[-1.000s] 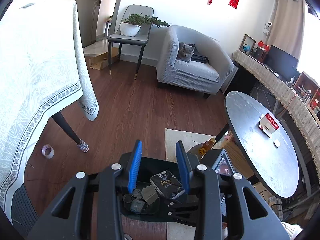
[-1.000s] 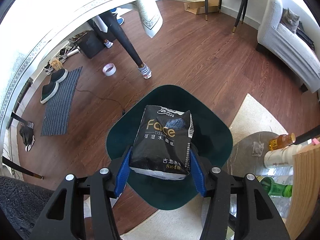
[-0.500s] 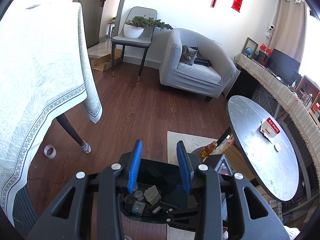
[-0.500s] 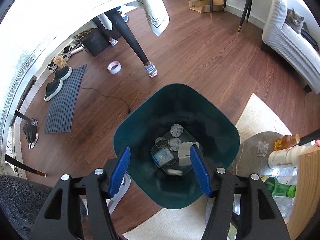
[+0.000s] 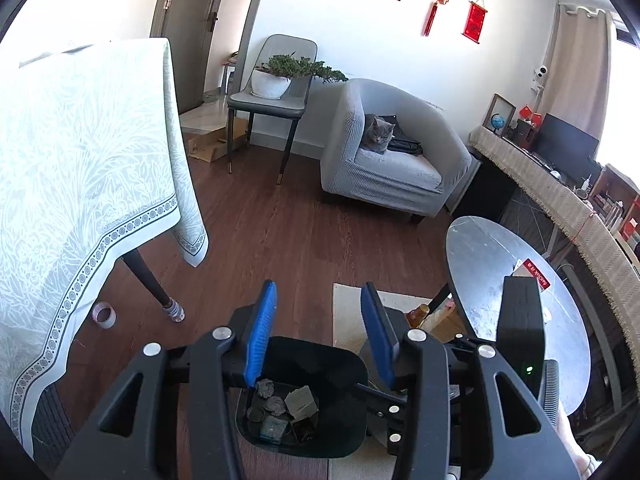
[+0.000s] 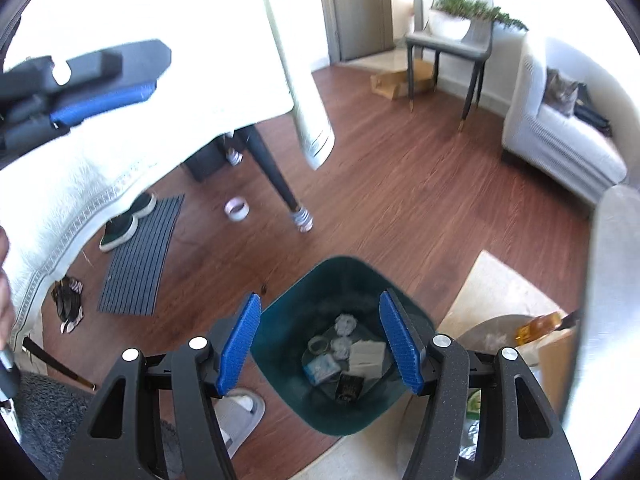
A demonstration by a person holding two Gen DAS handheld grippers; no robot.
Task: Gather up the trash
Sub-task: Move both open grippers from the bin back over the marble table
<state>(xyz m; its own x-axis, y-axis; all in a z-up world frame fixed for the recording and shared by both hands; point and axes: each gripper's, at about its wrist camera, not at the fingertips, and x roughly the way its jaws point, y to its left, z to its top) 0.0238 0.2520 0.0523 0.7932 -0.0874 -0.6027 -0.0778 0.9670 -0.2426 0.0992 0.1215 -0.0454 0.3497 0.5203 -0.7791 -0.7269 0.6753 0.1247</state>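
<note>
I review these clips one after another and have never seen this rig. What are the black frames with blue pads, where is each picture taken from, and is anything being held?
No robot here: a person carries a hand-held gripper in each hand. Each picture comes from a fisheye camera on one gripper, looking along its two blue-padded fingers. The left gripper sees the living room, with a cat on the armchair. The right gripper looks down into a dark green trash bin on the wood floor. Inside lie crumpled paper, a black packet and other scraps. Both grippers are open and empty; their fingers have just been opening. A tape roll lies on the floor near the table leg.
</note>
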